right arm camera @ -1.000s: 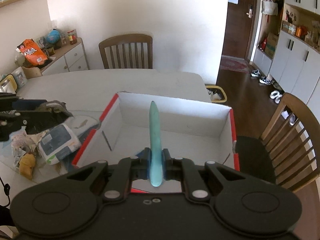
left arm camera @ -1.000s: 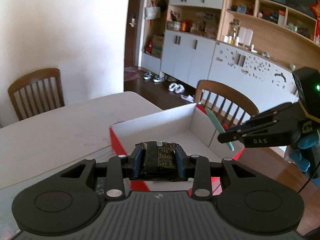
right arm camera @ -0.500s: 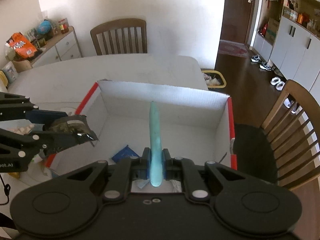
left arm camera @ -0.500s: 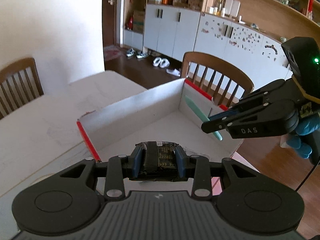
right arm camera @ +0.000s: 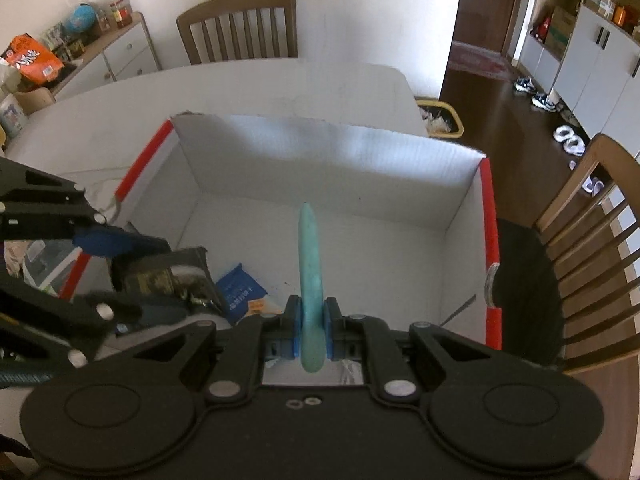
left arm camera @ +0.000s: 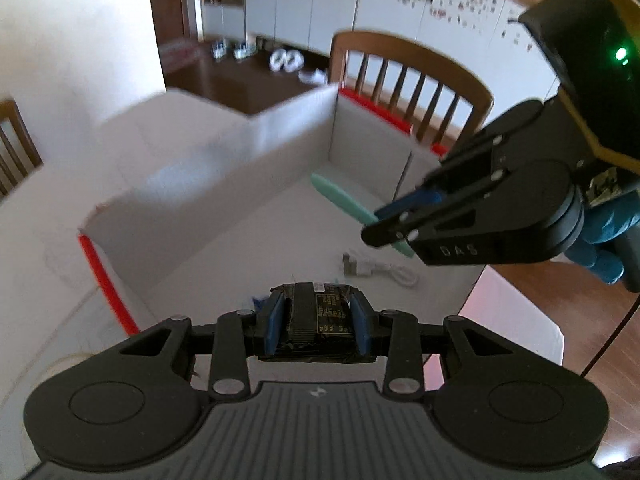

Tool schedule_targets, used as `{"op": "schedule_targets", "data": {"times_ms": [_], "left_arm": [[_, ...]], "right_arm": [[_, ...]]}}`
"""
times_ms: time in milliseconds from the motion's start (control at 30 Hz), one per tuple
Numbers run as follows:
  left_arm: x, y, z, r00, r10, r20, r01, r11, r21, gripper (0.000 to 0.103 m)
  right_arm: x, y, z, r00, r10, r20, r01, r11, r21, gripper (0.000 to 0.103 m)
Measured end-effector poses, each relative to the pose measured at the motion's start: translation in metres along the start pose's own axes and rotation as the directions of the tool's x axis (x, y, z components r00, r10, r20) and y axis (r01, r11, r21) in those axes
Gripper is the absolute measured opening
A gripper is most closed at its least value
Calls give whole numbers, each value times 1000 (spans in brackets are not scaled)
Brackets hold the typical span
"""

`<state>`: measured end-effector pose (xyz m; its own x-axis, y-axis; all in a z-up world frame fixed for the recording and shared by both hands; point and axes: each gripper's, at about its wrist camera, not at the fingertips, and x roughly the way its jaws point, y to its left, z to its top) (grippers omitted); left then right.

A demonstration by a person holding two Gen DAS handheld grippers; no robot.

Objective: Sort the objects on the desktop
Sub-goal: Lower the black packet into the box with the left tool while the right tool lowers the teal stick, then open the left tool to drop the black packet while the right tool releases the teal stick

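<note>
Both fingers loaded | dark packet (left arm camera: pixel 319 317) label unreadable | teal stick (right arm camera: pixel 311 276) base hidden

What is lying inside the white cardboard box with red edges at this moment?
On the floor of the white cardboard box with red edges lie a blue packet and a white cable. Both grippers and their loads cover part of the floor, so more may lie there.

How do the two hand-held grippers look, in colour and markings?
Both are black with blue finger pads and silver screws. The right hand-held gripper carries the letters "DAS", a green light, a thin black cable, and a blue-gloved hand behind it. The left hand-held gripper has a ribbed grey body.
</note>
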<state>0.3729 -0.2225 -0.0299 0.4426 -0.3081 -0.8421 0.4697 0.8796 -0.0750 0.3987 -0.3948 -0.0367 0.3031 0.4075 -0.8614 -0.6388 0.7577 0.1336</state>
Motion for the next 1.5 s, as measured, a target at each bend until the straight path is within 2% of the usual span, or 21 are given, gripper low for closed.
{"op": "schedule_targets", "data": {"times_ms": [133,433,800,933,1167,1233,1500], "left_arm": [[17,3,4,998,22,-57,-22,1000,2,34],[34,9,8,992,19,-123,-20,1000,-5,34],[49,8,6,987,24,-159,-28,999,-22,34],[52,8,4,984,26,-174,-31,999,-27,34],[49,10,3,986,23,-167,-31,999,-44,34],[47,11,4,987,22,-161,-30,998,-51,34],[35,15,4,992,20,-128,-28,997,-66,34]], "right_arm": [[13,-5,5,999,-6,-37,6,1000,-2,10],[38,-6,18,995,-31,-92,27,999,-44,10],[69,15,29,985,-51,-163,33,993,-113,10],[81,18,31,980,-50,-191,33,995,-89,11],[87,12,29,977,-29,-213,19,999,-45,12],[86,11,29,977,-21,-211,14,999,-39,16],[62,-3,28,985,24,-172,-22,1000,12,22]]}}
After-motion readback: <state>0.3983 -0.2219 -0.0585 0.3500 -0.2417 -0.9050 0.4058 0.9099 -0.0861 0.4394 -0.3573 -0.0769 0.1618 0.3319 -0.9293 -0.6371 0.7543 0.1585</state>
